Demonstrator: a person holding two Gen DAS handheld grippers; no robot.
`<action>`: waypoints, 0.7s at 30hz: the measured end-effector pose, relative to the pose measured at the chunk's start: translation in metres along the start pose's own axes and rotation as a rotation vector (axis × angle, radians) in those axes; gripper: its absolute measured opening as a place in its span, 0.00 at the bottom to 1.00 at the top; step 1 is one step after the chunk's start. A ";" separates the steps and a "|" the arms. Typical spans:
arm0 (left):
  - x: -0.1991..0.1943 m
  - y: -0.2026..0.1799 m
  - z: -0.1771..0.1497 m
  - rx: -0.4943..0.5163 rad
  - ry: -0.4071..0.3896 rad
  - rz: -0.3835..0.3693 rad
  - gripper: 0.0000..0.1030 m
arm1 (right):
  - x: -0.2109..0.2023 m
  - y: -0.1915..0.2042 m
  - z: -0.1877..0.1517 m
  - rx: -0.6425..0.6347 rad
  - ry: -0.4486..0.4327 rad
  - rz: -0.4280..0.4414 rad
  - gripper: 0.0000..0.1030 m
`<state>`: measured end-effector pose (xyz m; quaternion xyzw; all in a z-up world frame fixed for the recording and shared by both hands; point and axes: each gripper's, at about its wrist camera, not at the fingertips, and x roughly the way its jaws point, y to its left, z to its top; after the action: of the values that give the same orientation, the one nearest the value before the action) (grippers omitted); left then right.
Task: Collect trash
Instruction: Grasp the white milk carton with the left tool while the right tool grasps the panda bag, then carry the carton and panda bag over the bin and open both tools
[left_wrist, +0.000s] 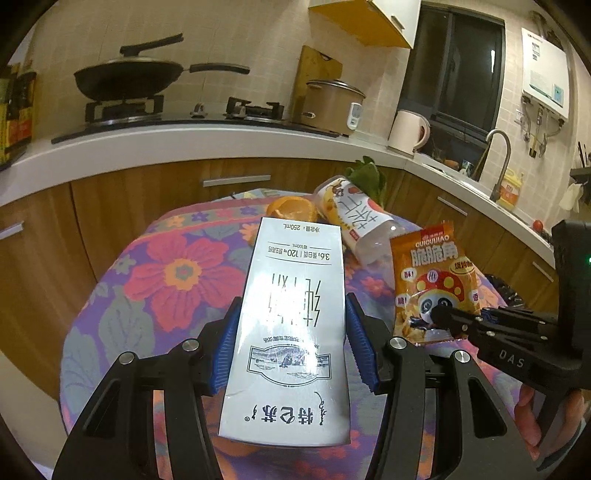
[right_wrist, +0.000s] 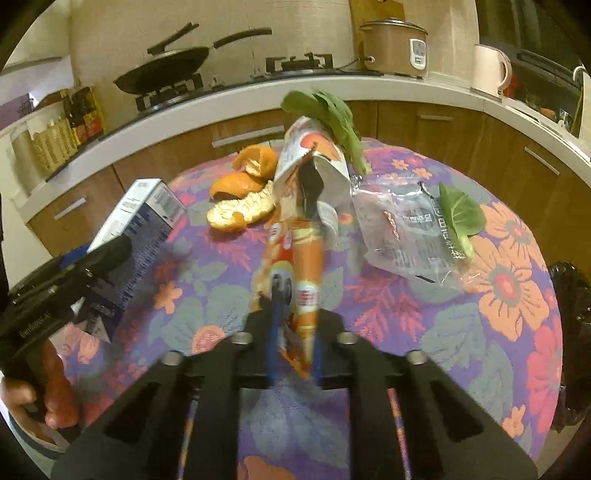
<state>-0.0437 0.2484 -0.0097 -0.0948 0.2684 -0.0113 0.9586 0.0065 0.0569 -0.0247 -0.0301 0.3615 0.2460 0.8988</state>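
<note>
My left gripper (left_wrist: 291, 332) is shut on a white milk carton (left_wrist: 291, 325), held above the flowered table; the carton also shows in the right wrist view (right_wrist: 136, 229). My right gripper (right_wrist: 293, 332) is shut on an orange snack bag (right_wrist: 299, 266), lifted off the table; the bag also shows in the left wrist view (left_wrist: 432, 280). Orange peel (right_wrist: 240, 192), a plastic bottle with a white label (right_wrist: 314, 158), green leaves (right_wrist: 332, 114) and a clear plastic wrapper (right_wrist: 402, 229) lie on the table.
The round table has a flowered cloth (right_wrist: 498, 295). A black trash bag (right_wrist: 569, 332) sits at its right edge. Behind is a kitchen counter (left_wrist: 184, 136) with a wok (left_wrist: 129, 77), a rice cooker (left_wrist: 332, 107) and a kettle (left_wrist: 406, 133).
</note>
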 end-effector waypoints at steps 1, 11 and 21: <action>-0.001 -0.004 0.001 0.003 -0.007 -0.002 0.50 | -0.007 -0.002 -0.002 -0.007 -0.022 -0.004 0.04; -0.013 -0.082 -0.002 0.032 -0.122 -0.035 0.50 | -0.060 -0.051 -0.015 -0.017 -0.173 -0.032 0.03; -0.004 -0.165 0.011 0.061 -0.162 -0.115 0.50 | -0.105 -0.142 -0.033 0.047 -0.252 -0.153 0.03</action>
<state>-0.0367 0.0882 0.0327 -0.0814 0.1838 -0.0670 0.9773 -0.0130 -0.1195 0.0031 -0.0054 0.2480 0.1702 0.9537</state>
